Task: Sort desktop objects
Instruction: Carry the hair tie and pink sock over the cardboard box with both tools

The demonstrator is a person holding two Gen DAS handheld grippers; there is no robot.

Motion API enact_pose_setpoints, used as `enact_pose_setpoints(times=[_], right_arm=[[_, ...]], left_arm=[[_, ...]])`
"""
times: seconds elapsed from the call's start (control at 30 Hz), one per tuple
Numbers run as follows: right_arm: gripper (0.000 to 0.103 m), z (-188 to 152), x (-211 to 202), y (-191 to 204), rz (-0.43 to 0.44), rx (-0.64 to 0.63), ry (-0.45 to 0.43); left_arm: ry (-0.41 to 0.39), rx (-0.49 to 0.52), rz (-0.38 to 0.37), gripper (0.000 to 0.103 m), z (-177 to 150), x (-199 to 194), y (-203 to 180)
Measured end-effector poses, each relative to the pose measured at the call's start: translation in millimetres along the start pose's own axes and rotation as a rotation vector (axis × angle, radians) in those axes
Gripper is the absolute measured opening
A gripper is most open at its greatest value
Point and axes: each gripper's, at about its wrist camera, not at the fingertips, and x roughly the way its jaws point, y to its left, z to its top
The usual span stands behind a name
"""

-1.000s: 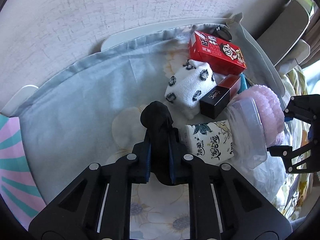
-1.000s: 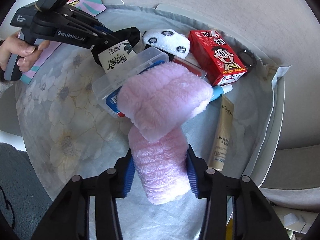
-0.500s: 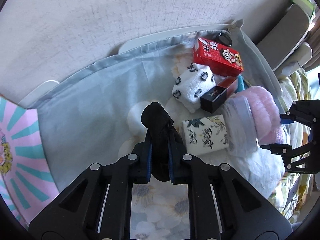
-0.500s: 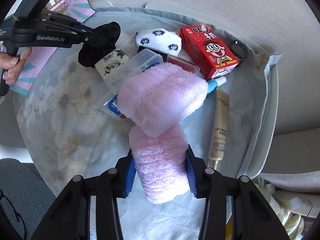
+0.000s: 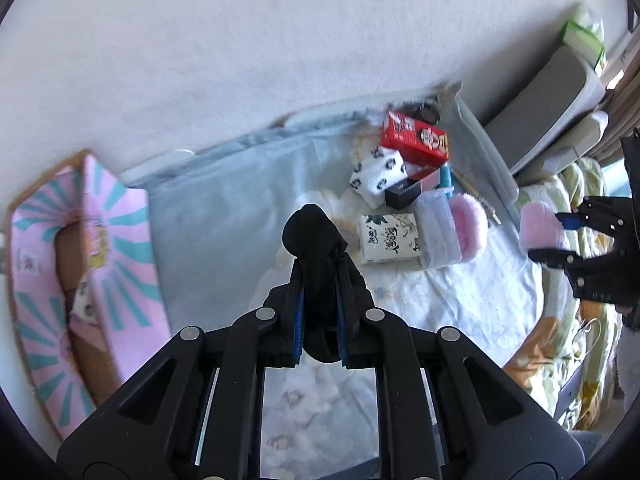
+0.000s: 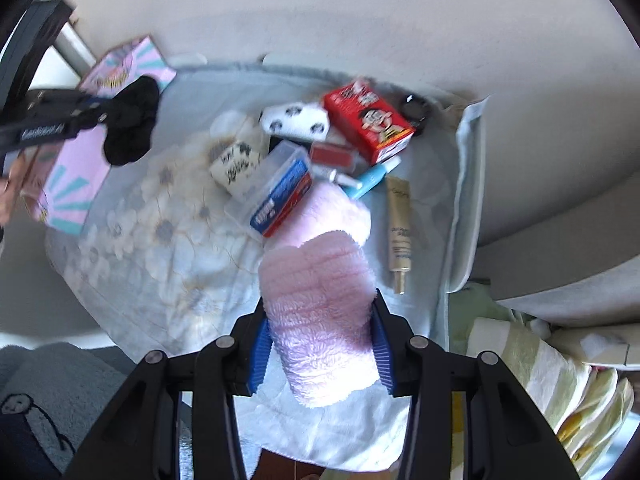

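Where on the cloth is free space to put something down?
The floral cloth is bare between the pink box and the tissue pack, and along its near edge. The far right corner is crowded around the red carton and clear case.

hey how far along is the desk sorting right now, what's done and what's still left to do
Early stage. Possibly done: one spotted item lies in the pink box. In hand: the left claw is shut on a black sock, and the right claw grips a pink fluffy sock. Left on the floral cloth: the red carton, spotted white sock, tissue pack, clear case and cream tube.
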Motion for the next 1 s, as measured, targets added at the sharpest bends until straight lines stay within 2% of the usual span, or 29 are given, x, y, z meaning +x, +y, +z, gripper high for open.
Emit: enact_pose_setpoints(times=[0.2, 0.43, 0.77, 1.0], right_arm=[[0.041, 42.5, -25.3, 7.3, -0.028, 0.023, -0.022], [0.041, 98.2, -47.8, 37.0, -0.036, -0.063, -0.061], [0.041, 180.5, -42.9, 130.4, 0.057, -0.219, -0.093], [0.041, 226.2, -26.1, 211.8, 0.134, -0.348, -0.071]], left_arm=[[-0.078, -0.069, 0.026, 0.011, -7.4, -46.5, 32.3], [-0.15, -0.196, 0.082, 0.011, -27.2, -94.2, 85.8], [-0.183, -0.337, 0.169, 0.011, -75.2, -138.3, 144.9], [-0.174, -0.44, 0.195, 0.011, -110.4, -141.5, 172.7]])
